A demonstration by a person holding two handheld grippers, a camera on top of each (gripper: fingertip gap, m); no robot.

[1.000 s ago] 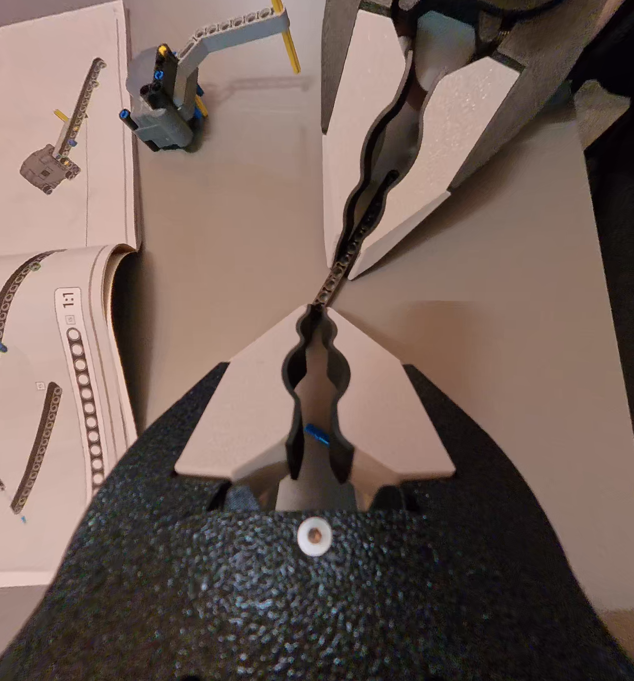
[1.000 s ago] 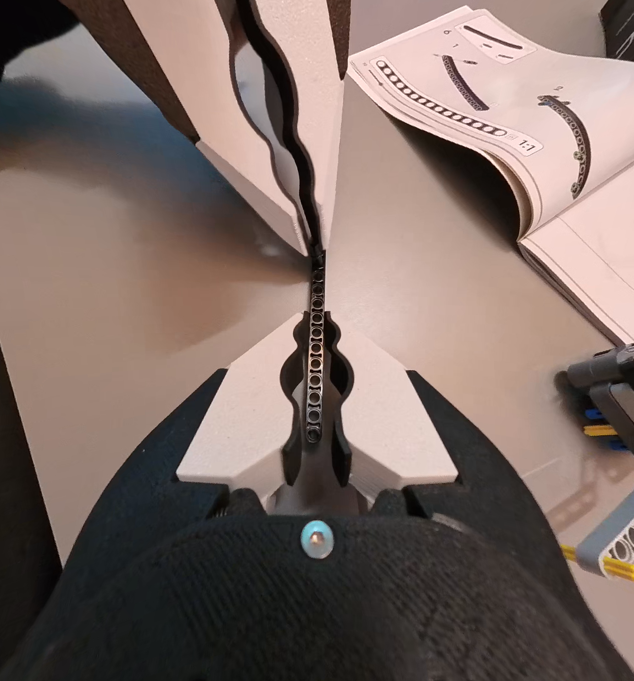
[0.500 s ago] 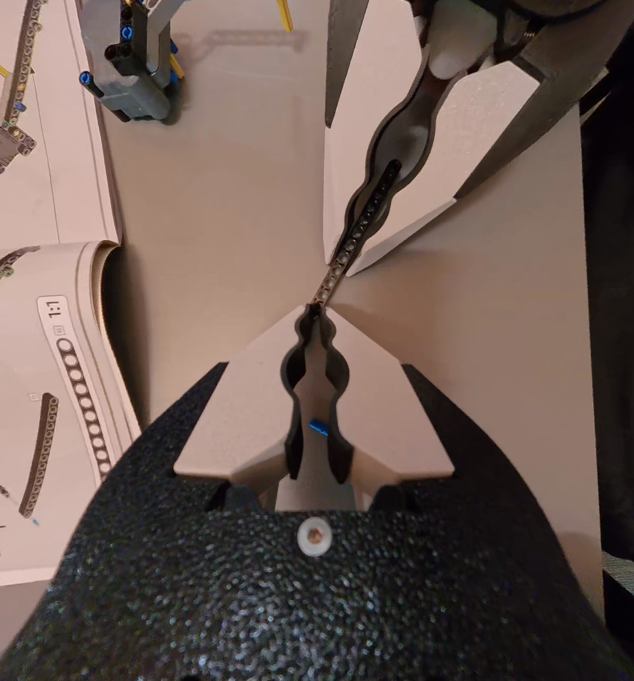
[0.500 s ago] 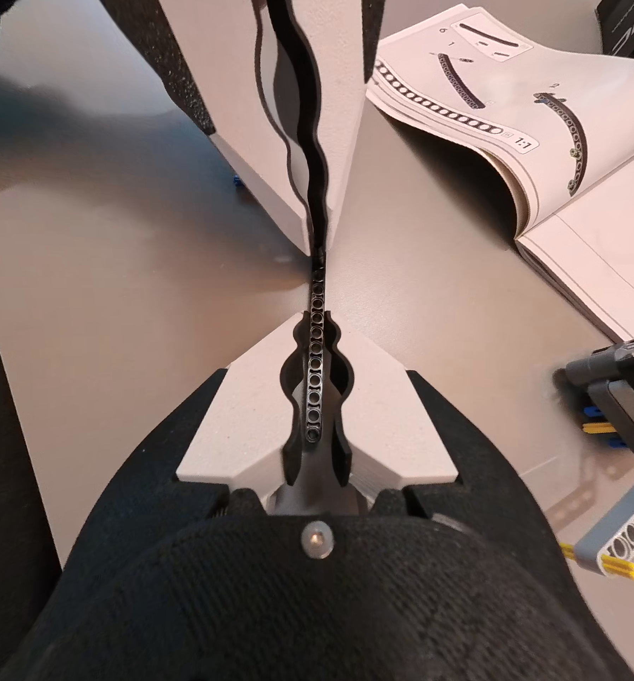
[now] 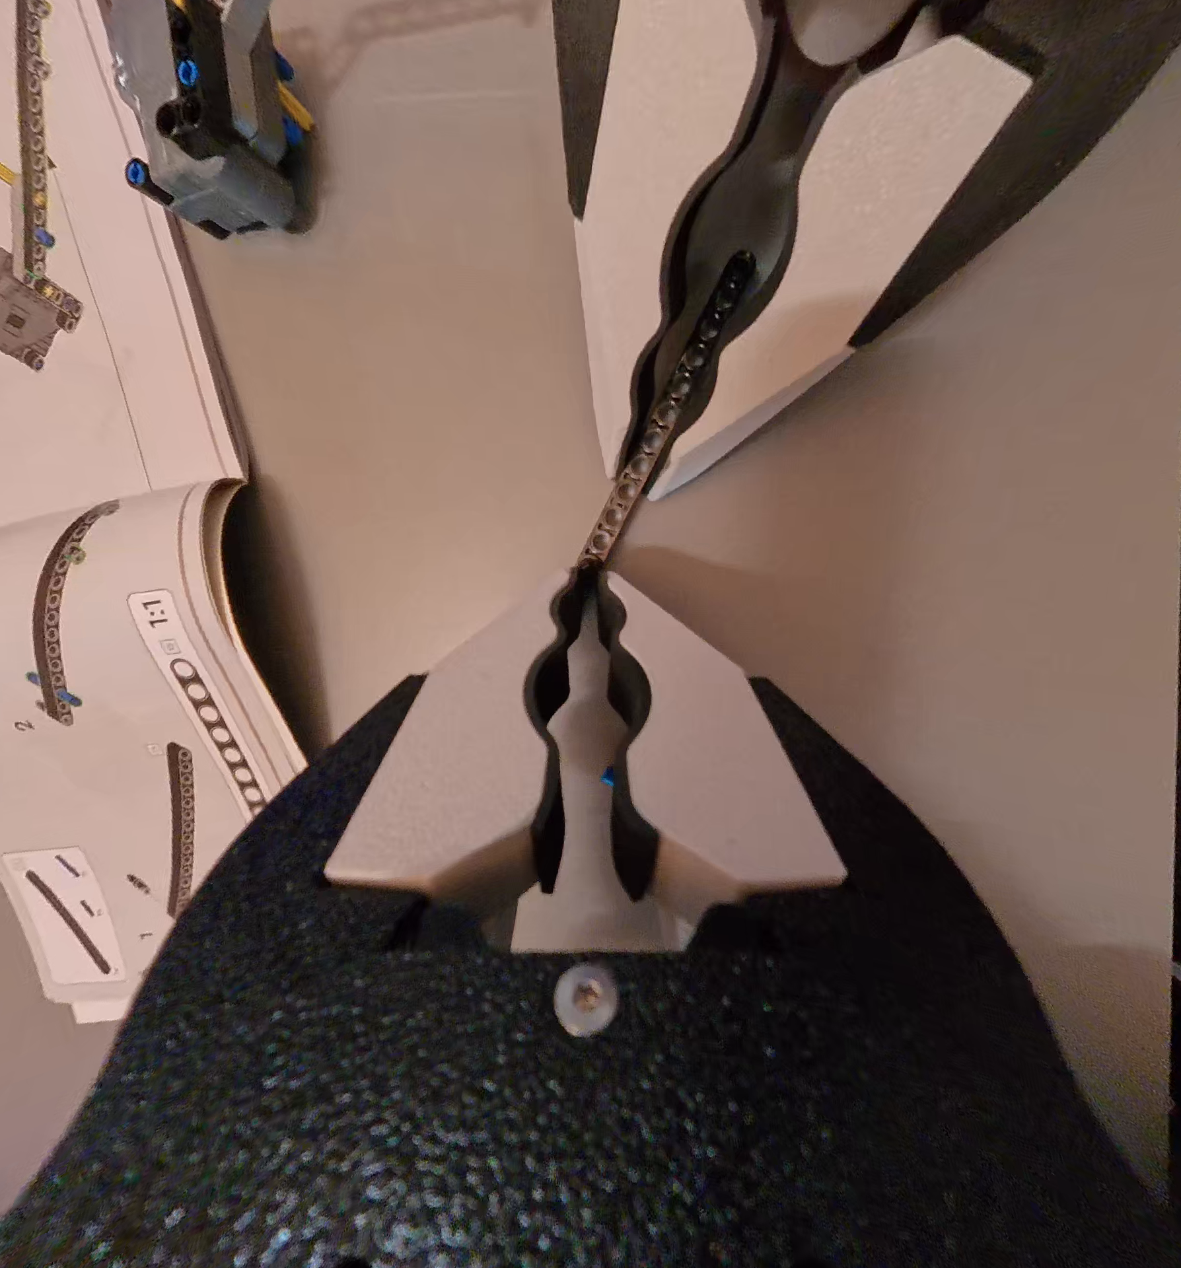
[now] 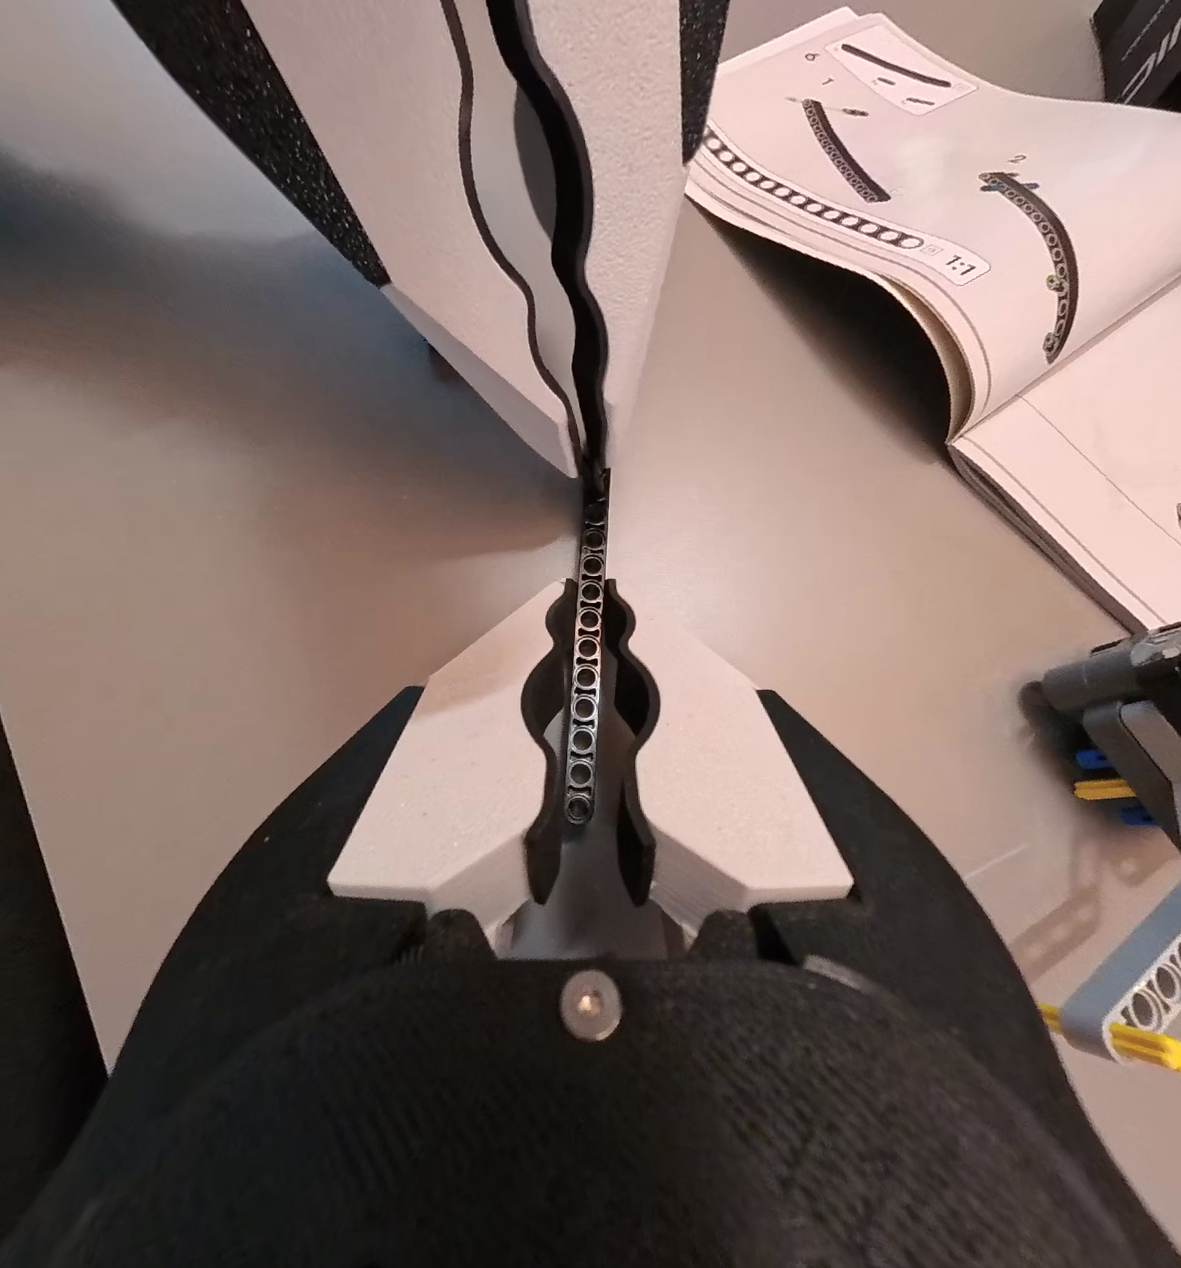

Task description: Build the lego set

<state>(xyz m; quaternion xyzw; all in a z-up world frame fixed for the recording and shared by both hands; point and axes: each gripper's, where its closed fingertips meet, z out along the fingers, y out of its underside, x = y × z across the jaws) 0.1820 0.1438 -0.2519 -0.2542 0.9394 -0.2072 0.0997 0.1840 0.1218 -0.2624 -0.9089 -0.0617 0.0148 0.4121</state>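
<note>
1. The long black beam (image 6: pixel 584 693) is held in the air over the bench (image 5: pixel 437 412), bridged tip to tip between the two tongs. My read: one side steadies it while the other works a small part into its far end.
2. Right tongs (image 6: pixel 591 604): pressed together on the beam. Most of its length lies back inside their wavy throat, and only the front few holes poke out.
3. Left tongs (image 5: pixel 588 573): closed to a thin slit, their tips right at the beam's free end. Something small and dark sits in the pinch. I can't tell whether it's a pin or the beam's end itself.
4. A blue pin (image 5: pixel 607 777) shows through the left throat gap. It looks like it's lying on the bench below, not gripped.
5. Instruction booklet (image 5: pixel 114 720) lies open beside the left tongs, with the page showing the beam and pins.
6. The grey sub-assembly (image 5: pixel 224 158) with blue and yellow pins is parked at the booklet's edge, well apart from the tongs. Probably waiting for this beam.
</note>
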